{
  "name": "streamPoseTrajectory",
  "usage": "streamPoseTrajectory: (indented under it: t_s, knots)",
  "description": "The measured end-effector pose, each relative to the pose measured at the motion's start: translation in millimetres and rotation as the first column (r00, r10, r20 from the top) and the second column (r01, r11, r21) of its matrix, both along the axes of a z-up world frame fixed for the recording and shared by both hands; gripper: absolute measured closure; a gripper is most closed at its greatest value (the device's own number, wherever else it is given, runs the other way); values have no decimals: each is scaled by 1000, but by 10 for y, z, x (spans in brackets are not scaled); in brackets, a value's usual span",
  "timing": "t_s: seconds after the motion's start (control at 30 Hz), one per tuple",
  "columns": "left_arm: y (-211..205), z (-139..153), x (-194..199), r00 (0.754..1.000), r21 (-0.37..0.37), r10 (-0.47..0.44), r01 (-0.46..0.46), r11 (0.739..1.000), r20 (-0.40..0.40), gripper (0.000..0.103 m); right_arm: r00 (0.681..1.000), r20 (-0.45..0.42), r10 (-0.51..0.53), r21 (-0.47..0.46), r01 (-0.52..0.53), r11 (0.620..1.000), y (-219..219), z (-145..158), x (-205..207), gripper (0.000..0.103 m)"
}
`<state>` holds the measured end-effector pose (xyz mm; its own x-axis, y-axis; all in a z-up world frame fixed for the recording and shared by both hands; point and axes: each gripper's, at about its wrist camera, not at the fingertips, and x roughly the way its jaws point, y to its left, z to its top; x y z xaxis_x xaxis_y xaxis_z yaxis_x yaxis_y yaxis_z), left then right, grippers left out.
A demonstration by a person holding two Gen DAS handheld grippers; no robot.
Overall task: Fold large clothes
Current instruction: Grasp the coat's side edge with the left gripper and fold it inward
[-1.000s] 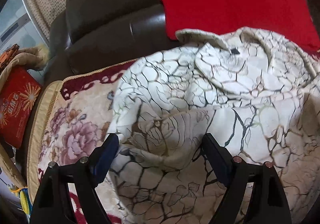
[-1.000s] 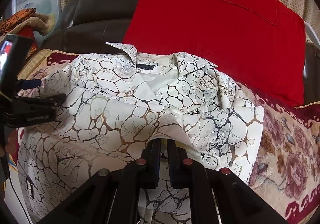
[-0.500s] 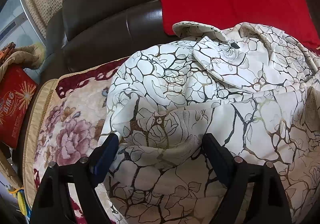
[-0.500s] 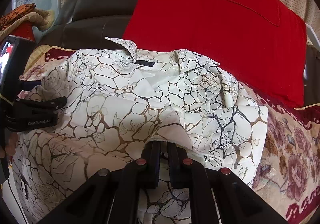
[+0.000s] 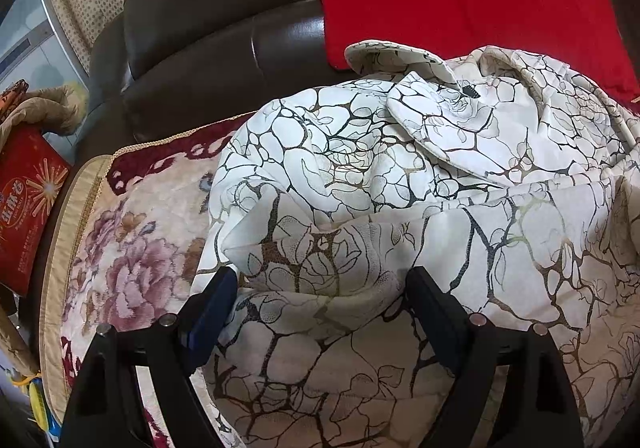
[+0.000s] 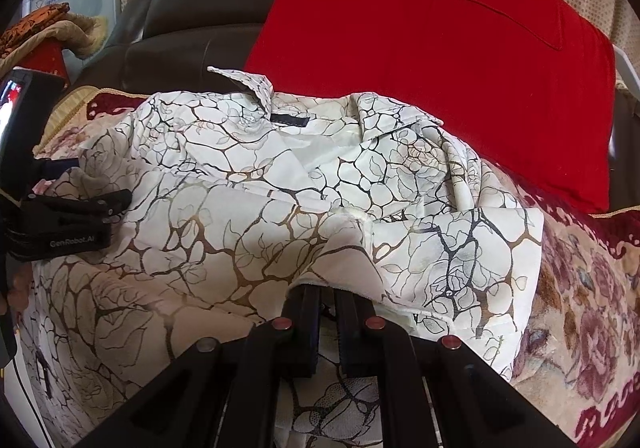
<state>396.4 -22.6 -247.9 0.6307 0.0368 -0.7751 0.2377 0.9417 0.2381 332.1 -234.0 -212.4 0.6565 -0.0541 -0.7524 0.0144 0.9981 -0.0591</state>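
Now, your left gripper (image 5: 320,288) spread wide around a fold of the white vein-printed shirt (image 5: 400,176) mid-frame on the floral blanket (image 5: 132,248), your right gripper (image 6: 328,312) pinched narrow on its hem at lower centre, "GenRobot.AI" legible on the left gripper's side, red box (image 5: 28,200) lettering at left edge unreadable.

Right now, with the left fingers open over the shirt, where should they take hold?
The loose folded corner of the shirt, its free flap just ahead of the left gripper. It peaks up off the layer below, so probably come from the near edge and close across it.
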Motion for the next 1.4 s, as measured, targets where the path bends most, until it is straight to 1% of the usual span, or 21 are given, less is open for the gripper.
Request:
streamPoseTrajectory:
  t_s: [0.27,0.4,0.5,0.57,0.63,0.7,0.73,0.77,0.83,0.9,0.93,0.97,1.0,1.07,1.17,1.27,1.33,1.4]
  knots:
    - [11,-18,21,1000,-12,-1,1,1000,-2,15,1000,-14,-1,-6,0,1000,18,-34,32,94]
    - [32,-34,34,1000,-23,-2,2,1000,-6,14,999,-53,-2,-28,0,1000,29,-140,90,94]
    - [49,0,25,1000,-22,0,-1,1000,-16,14,998,-56,7,-60,-11,998,60,-194,98,94]
    - [64,57,-28,1000,-15,-3,3,1000,-17,14,998,-66,12,-58,-16,998,56,-173,96,94]
    - [122,148,-139,1000,-14,-12,12,1000,-2,14,997,-80,22,-3,-23,1000,-14,-118,75,94]
    - [242,252,-283,1000,-28,-18,19,999,13,14,997,-72,28,79,-23,997,-136,-34,12,94]
    - [311,289,-343,1000,-37,-19,19,999,13,14,998,-56,32,128,-24,991,-215,14,-44,94]
    - [406,327,-424,1000,-49,-17,18,999,10,14,998,-46,33,156,-25,987,-258,40,-81,94]
    - [598,371,-593,1000,-68,-15,15,998,-2,14,999,-23,31,254,-24,967,-444,110,-211,93]
    - [804,390,-785,1000,-88,-9,7,996,-19,14,999,-20,27,350,-18,937,-632,141,-333,75]
    - [926,385,-897,999,-101,-3,-1,995,-36,14,999,-21,24,380,-14,925,-688,152,-368,44]
    - [1033,367,-994,998,-118,1,-7,993,-57,14,1000,-20,1,419,7,908,-816,159,-474,16]
    - [1109,354,-1072,997,-134,1,-12,991,-78,14,1000,-1,-26,434,24,901,-901,175,-564,14]
    - [1282,284,-1266,993,-157,10,-29,987,-118,14,996,31,-81,436,60,898,-1072,202,-777,14]
    - [1502,132,-1566,984,-205,21,-58,977,-176,14,995,-4,-100,432,92,897,-1248,170,-960,14]
    - [1658,-85,-1832,970,-263,17,-83,961,-244,14,989,-40,-142,460,145,876,-1463,114,-1220,14]
    - [1716,-252,-1946,955,-305,14,-108,946,-296,14,984,-62,-166,476,175,862,-1586,71,-1346,14]
    - [1749,-381,-2027,947,-346,8,-126,930,-322,14,976,-98,-194,493,217,843,-1719,-2,-1485,14]
